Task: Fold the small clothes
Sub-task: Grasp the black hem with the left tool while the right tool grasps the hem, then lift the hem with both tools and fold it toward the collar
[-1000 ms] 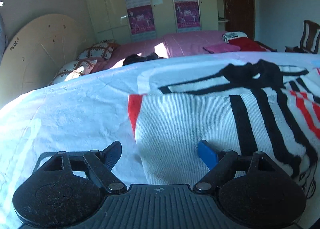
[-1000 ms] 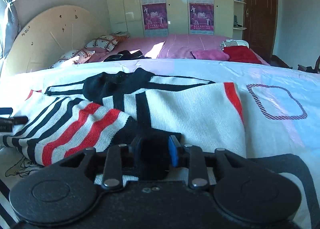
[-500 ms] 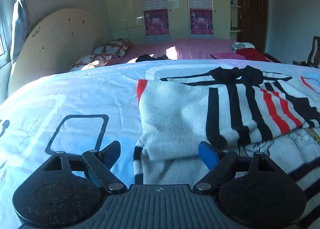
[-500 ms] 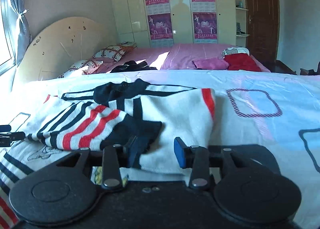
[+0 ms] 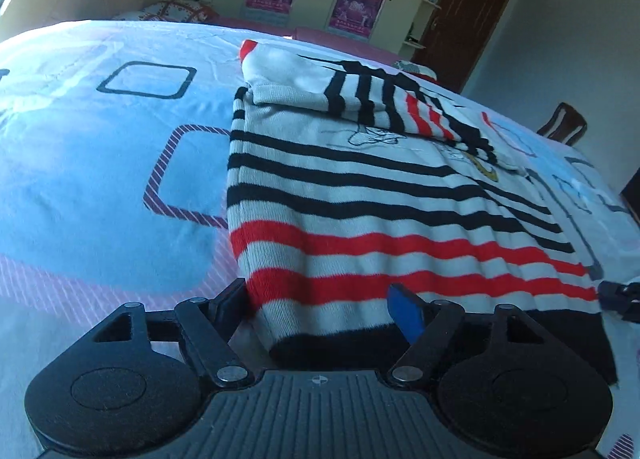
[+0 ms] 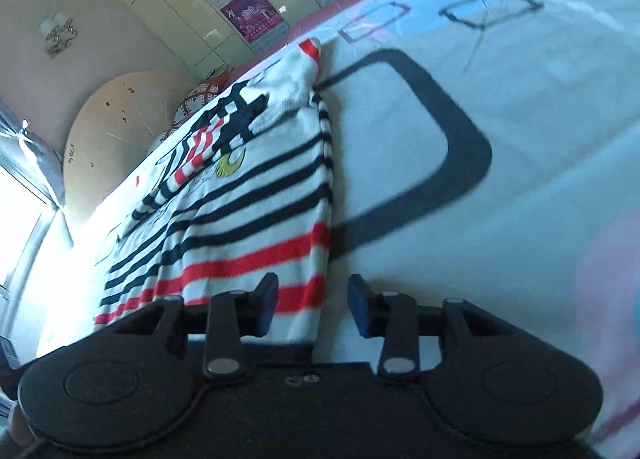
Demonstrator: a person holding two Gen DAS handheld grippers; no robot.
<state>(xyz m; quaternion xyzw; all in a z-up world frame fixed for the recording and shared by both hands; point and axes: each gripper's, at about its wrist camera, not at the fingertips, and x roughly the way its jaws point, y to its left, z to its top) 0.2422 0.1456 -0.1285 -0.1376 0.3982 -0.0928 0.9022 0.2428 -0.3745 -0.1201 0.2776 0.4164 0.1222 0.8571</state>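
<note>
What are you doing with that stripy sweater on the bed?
A person is folding a small striped sweater that lies flat on the bedsheet. Its sleeves are already folded in across the top. The left gripper and the right gripper are each at a bottom corner of the sweater, one on each side. Both are closing around the hem, which sits between the fingers, but the pads do not press on it yet.

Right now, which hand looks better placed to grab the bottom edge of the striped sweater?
Probably the left gripper: the sweater hem corner lies between its closing jaws. The right gripper, also closing, straddles only the hem's side edge.
</note>
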